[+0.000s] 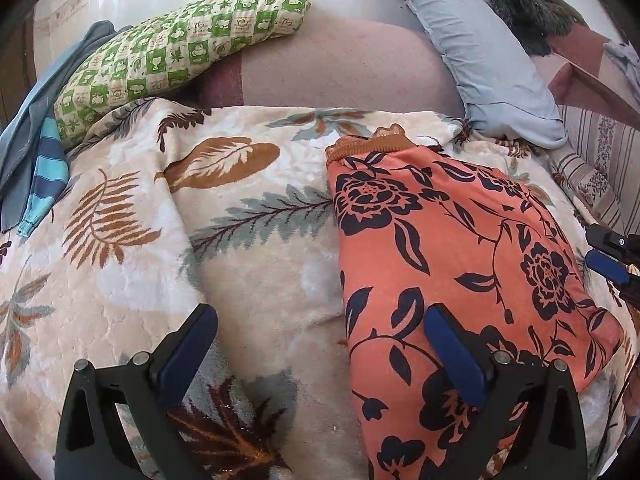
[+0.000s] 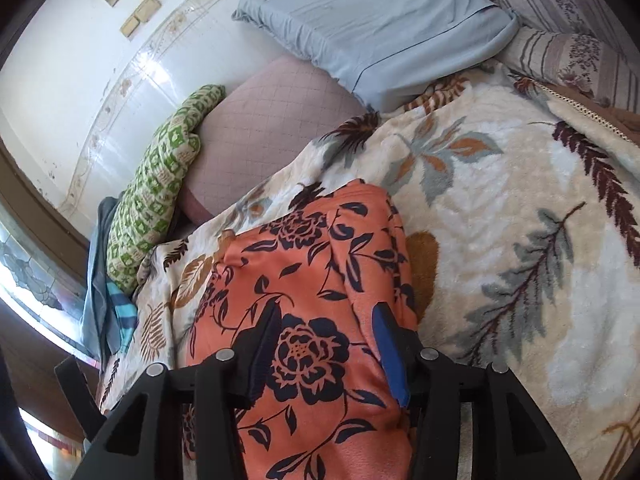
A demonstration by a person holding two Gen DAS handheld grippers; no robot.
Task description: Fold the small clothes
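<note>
A bed fills the room's middle, spread with a cream leaf-print blanket point(image 1: 248, 248). Against the wall lie a blue pillow point(image 1: 480, 48), a pink cushion point(image 1: 340, 64) and a green checked pillow point(image 1: 180, 44). On the blanket rests the orange flowered garment point(image 1: 460, 240), folded into a long panel, waistband toward the pillows. The left gripper point(image 1: 318, 344) hangs with fingers spread wide, one over the garment's near edge, one over blanket. The right gripper point(image 2: 326, 340) has fingers parted, straddling the cloth without pinching it.
</note>
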